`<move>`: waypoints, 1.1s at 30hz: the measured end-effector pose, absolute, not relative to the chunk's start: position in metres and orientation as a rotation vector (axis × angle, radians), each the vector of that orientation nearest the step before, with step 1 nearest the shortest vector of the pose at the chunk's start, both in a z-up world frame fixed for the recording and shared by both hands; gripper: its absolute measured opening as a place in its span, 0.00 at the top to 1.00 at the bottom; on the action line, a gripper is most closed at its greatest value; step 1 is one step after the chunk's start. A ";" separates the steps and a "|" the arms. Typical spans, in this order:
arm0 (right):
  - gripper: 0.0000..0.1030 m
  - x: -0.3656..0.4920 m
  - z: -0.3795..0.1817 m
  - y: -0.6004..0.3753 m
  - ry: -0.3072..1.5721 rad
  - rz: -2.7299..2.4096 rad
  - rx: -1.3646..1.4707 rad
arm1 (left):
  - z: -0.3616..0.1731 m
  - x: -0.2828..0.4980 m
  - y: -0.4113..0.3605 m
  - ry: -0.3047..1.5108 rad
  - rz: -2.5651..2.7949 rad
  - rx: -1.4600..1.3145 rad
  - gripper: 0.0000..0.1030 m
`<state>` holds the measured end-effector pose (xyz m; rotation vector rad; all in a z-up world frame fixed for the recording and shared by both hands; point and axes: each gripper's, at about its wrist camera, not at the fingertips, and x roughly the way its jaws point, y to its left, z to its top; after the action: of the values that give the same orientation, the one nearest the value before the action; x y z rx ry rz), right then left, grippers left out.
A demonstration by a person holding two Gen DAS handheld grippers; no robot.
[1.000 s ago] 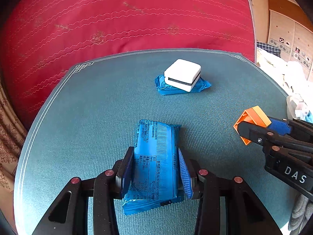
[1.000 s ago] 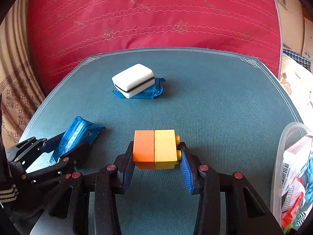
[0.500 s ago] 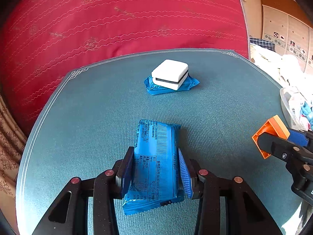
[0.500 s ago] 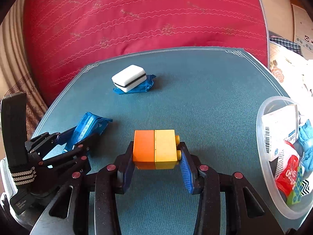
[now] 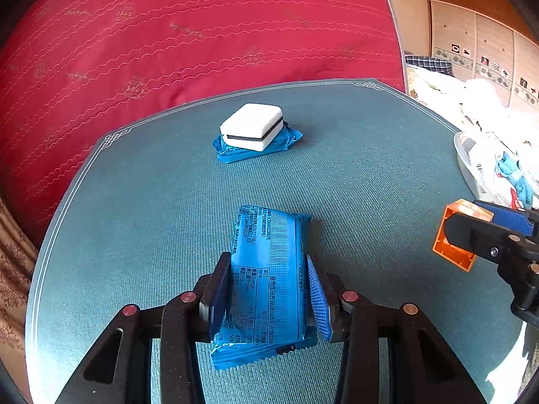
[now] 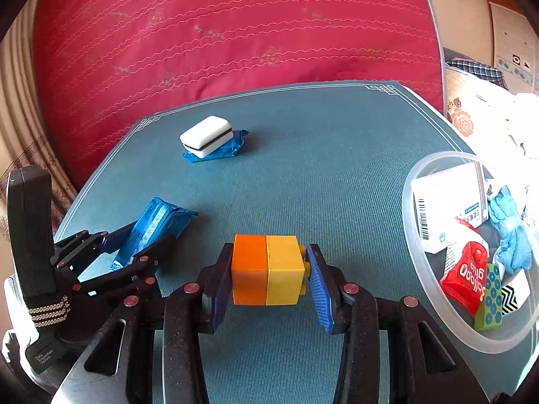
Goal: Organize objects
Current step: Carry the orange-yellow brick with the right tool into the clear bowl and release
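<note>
Left wrist view: the left gripper is clamped on a blue snack packet, whose back carries a printed nutrition table with the words "Nutrition Information" and small Chinese text too fine to read. The packet hangs above the teal table mat. Farther along the mat, toward the red quilt, a white block with a black band lies on top of a second blue packet.

Right wrist view: the right gripper is clamped on an orange and yellow toy brick block, studs pressing the right pad, held over the mat just left of the clear plastic tub. Inside the tub sit a white barcoded carton, a red pack reading "balloon girl" upside down, a green dotted piece and blue cloth. The left gripper's handle reads "Data Acquisition System".
</note>
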<state>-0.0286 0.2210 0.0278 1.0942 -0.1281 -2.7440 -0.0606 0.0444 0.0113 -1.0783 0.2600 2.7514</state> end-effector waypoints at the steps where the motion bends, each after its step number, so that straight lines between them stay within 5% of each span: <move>1: 0.58 -0.028 0.026 0.222 -0.127 -2.743 1.100 | 0.011 -0.060 0.045 0.258 2.751 -1.079 0.56; 33: 0.57 0.015 0.066 0.365 -0.288 -3.218 0.982 | 0.012 -0.048 0.057 0.205 2.680 -1.070 0.56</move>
<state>0.0153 0.3647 0.0662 0.9817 -0.2880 -3.2180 -0.0481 0.0572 0.0124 -1.0700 0.2049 2.6798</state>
